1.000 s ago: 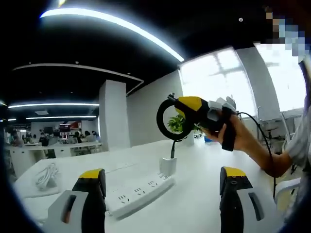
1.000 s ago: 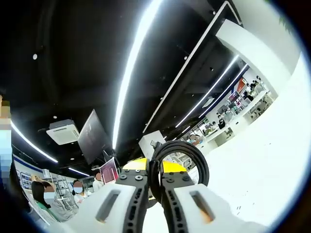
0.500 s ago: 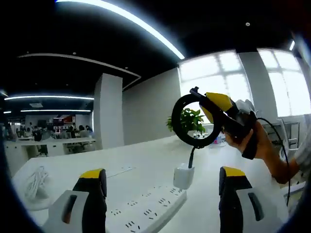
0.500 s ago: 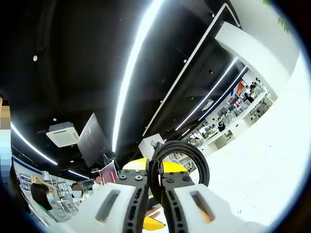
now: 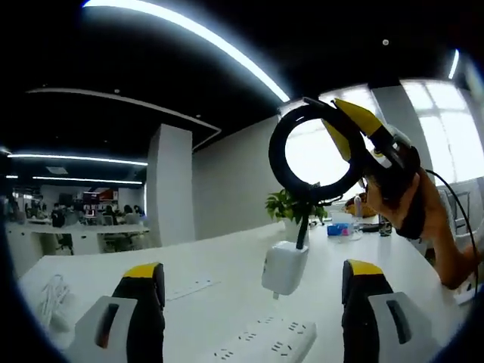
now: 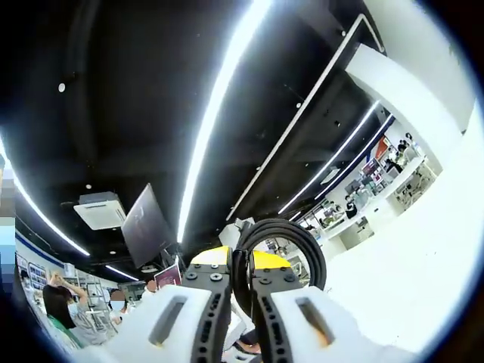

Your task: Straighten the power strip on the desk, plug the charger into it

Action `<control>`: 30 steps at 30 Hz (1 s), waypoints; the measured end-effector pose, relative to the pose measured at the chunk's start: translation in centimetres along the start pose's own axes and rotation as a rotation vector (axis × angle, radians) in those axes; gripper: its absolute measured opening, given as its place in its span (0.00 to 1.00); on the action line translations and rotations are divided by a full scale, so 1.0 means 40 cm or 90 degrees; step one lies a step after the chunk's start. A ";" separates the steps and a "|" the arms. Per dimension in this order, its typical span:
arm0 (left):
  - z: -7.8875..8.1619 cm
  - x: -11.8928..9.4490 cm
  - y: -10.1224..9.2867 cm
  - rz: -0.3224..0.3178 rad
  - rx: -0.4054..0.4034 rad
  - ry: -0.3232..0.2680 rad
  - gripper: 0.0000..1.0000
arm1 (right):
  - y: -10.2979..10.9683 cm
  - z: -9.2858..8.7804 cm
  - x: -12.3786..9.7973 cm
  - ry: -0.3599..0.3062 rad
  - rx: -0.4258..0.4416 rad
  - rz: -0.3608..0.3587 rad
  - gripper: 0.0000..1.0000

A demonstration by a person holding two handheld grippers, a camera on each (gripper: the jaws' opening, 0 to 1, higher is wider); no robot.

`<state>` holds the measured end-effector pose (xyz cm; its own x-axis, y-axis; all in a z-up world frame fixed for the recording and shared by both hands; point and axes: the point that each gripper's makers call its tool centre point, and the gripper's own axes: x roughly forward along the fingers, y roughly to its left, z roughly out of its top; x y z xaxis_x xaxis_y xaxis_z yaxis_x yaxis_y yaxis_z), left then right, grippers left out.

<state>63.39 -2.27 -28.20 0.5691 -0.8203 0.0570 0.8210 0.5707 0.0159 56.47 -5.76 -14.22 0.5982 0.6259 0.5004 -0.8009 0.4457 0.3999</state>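
Charger [image 5: 285, 268] hanging by its cable [image 5: 310, 151], off the tabletop [image 5: 227, 265], just above the power strip [image 5: 266, 345].

Small white block, looks light and rigid; the cable is soft and looped, so the block will likely swing (a hold on the body would aim the prongs better than one on the cord). Right gripper [image 5: 321, 112], up and right of the left gripper's jaws, is clamped on the cable loop [image 6: 278, 249]. Left gripper [image 5: 253, 286] jaws stand wide apart, holding nothing, the strip lying between and below them.
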 end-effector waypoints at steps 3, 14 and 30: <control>-0.012 -0.002 -0.011 -0.010 -0.001 0.012 0.99 | 0.002 -0.014 -0.004 0.005 0.003 0.000 0.06; -0.107 -0.005 -0.057 -0.041 -0.006 0.105 0.96 | -0.010 -0.046 -0.031 0.013 0.010 -0.011 0.06; -0.183 -0.002 -0.054 -0.032 0.063 0.164 0.85 | -0.031 -0.081 -0.049 0.028 0.021 -0.023 0.06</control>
<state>61.90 -3.74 -35.53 0.5314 -0.8227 -0.2021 0.8470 0.5198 0.1112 56.21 -5.47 -18.20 0.6246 0.6376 0.4510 -0.7768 0.4482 0.4423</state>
